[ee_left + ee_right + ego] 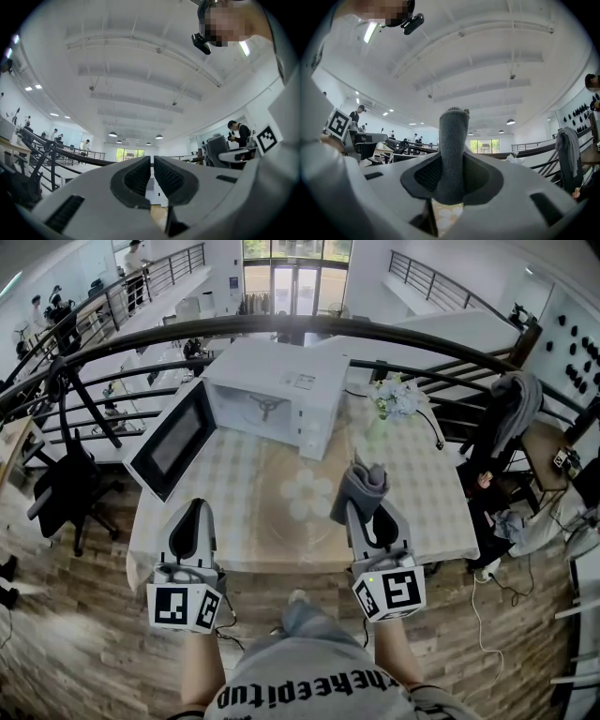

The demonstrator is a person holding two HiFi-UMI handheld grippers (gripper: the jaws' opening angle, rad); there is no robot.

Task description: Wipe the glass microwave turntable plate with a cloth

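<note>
The glass turntable plate (281, 521) lies flat on the table as a faint clear disc, with a white flower shape at its middle. My right gripper (361, 495) hovers at the plate's right rim, shut on a grey cloth (366, 478) that sticks up past the jaws. In the right gripper view the cloth (453, 140) stands upright in the right gripper (452, 176). My left gripper (195, 512) hangs near the table's front left, left of the plate, shut and holding nothing. The left gripper view shows the left gripper (152, 176) with its pads nearly touching.
A white microwave (277, 395) stands at the back of the checked table (422, 493), its door (173, 439) swung open to the left. A vase of flowers (394, 399) is at the back right. A curved railing (281, 326) runs behind; an office chair (66, 484) stands left.
</note>
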